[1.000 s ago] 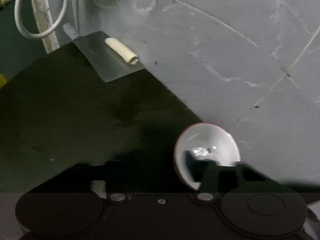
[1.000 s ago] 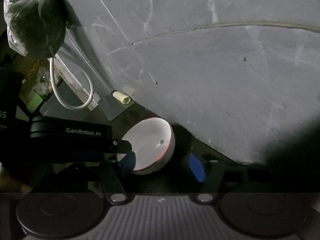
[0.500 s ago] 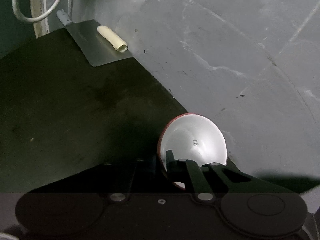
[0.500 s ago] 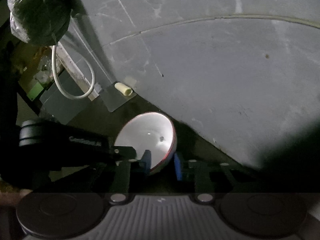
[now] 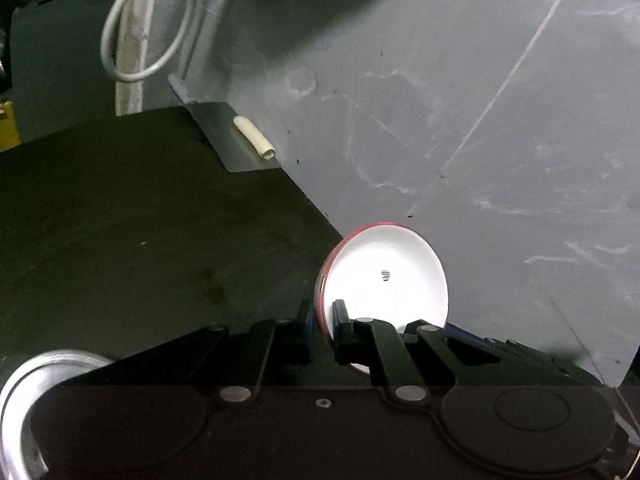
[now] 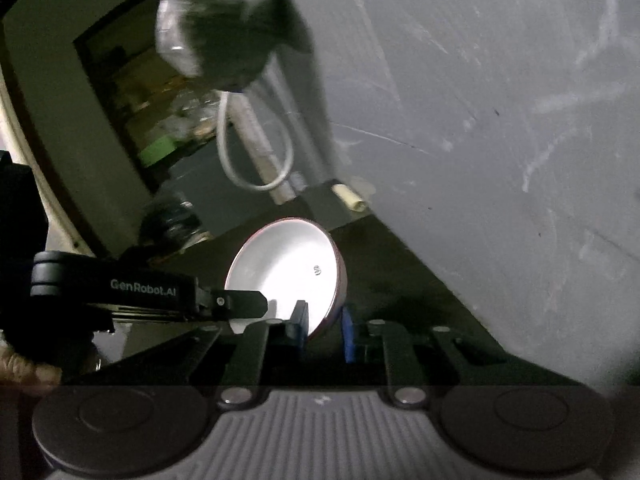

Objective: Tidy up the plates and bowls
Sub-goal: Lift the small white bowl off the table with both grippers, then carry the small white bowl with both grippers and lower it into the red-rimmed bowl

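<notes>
Between both grippers' pads (rim pinched): bowl (image 5: 384, 276).

A dark counter (image 5: 120, 240) against a grey wall bears a cream roll (image 5: 254, 137), seemingly paper.

Dim scene. The bowl (image 5: 386, 276) interior is overexposed, glaring white. Above it the wall (image 5: 480, 120) is moderately lit; the table (image 5: 120, 220) beside it is dark. Fisheye bending and motion blur in the right view.
</notes>
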### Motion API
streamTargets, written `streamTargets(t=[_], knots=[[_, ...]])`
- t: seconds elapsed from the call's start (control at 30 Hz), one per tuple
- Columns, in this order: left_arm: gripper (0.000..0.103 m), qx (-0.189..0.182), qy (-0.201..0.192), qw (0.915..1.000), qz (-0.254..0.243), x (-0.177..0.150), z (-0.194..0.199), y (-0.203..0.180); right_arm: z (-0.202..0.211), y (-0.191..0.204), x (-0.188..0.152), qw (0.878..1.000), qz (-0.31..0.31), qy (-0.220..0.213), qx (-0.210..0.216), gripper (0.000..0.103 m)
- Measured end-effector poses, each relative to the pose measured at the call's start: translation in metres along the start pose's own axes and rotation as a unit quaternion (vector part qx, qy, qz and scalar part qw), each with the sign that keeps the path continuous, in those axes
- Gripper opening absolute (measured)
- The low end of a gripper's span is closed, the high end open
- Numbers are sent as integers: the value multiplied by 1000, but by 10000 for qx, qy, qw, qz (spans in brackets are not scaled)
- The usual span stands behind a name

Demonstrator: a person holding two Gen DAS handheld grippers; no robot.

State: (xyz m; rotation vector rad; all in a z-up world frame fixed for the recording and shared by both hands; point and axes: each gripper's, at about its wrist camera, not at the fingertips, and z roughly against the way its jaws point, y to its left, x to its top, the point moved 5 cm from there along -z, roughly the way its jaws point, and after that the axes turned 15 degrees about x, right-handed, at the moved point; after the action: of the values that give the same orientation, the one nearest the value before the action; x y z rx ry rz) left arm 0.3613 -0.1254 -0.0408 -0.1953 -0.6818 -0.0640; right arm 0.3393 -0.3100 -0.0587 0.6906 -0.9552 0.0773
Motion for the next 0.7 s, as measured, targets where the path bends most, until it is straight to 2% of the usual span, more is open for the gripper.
streamTargets(t=[0.2,0.7], knots=[[9,-75,10,9999,90,-19,31,9,20,25,-4,9993,160,221,257,20],[8,-94,431,9984,341,-76,67,23,52,55,-34,9913,460,1022,689,20]])
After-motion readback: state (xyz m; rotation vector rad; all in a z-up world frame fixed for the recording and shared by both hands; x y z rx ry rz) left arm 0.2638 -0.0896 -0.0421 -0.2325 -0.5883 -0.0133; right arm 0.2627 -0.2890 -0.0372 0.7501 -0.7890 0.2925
